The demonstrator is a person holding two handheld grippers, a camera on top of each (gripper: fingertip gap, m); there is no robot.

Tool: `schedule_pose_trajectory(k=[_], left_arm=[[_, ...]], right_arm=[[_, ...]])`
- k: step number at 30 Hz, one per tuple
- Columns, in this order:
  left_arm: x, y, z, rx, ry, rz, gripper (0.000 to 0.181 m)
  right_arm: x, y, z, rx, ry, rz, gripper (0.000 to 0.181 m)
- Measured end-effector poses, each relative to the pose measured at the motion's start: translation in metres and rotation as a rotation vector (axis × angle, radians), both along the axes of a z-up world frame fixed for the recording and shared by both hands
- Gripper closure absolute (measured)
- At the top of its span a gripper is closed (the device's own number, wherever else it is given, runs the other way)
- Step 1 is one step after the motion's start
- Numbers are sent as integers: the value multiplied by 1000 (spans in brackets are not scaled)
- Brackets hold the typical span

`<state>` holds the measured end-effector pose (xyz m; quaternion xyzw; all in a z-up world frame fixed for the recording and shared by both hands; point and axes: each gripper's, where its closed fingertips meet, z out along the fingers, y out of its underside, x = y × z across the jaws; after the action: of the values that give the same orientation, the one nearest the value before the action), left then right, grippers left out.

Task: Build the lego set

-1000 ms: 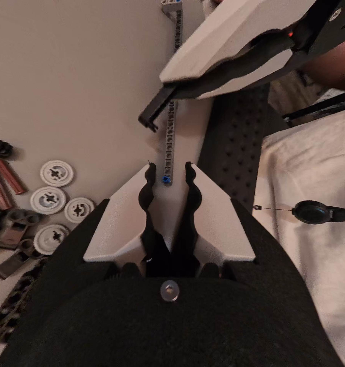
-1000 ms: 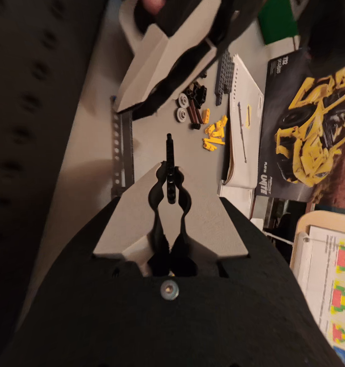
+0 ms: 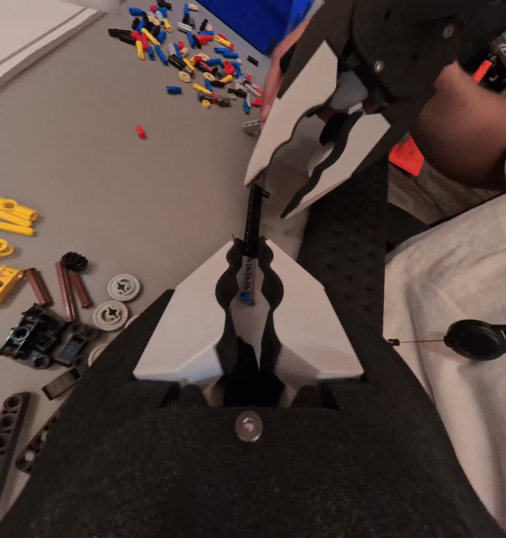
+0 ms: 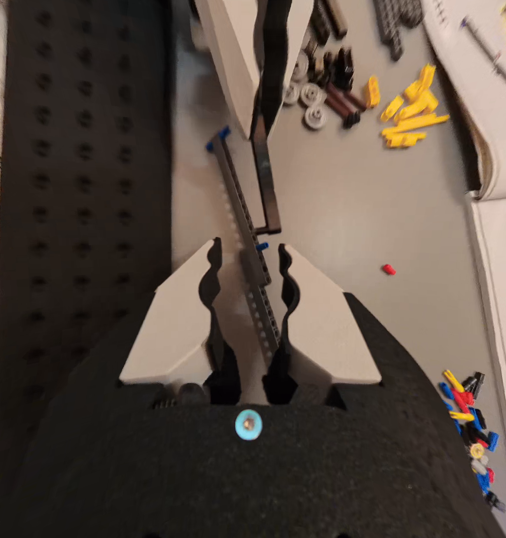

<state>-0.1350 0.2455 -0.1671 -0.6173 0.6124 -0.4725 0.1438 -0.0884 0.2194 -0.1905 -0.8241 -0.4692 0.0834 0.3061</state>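
Released since a second ago, the black axle (image 3: 253,221) now lies along the grey beam (image 3: 248,276), which the left gripper (image 3: 248,247) pinches above the table (image 3: 129,174). Right gripper (image 4: 248,247) hovers with jaws wide, empty (view blurred); steady alignment seems key before pressing.

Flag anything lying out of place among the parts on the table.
One red pin lies alone on the grey table, well apart from the mixed pile of small pins it seems to belong with. Nothing else stands out.
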Motion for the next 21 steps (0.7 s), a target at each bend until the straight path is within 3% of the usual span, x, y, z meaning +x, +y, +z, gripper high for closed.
schedule_pose_trajectory(k=[4,14,18,21], left_arm=[[-5,11,-2,44,6,69,172],[-23,14,14,48,-82,132,172],[-21,18,14,46,-85,134,172],[-20,19,11,35,-62,97,172]], right_arm=[[9,3,-10,48,-94,20,157],[19,1,-19,198,-262,83,163],[20,0,-20,46,-199,92,163],[17,-10,-19,-282,2,82,164]])
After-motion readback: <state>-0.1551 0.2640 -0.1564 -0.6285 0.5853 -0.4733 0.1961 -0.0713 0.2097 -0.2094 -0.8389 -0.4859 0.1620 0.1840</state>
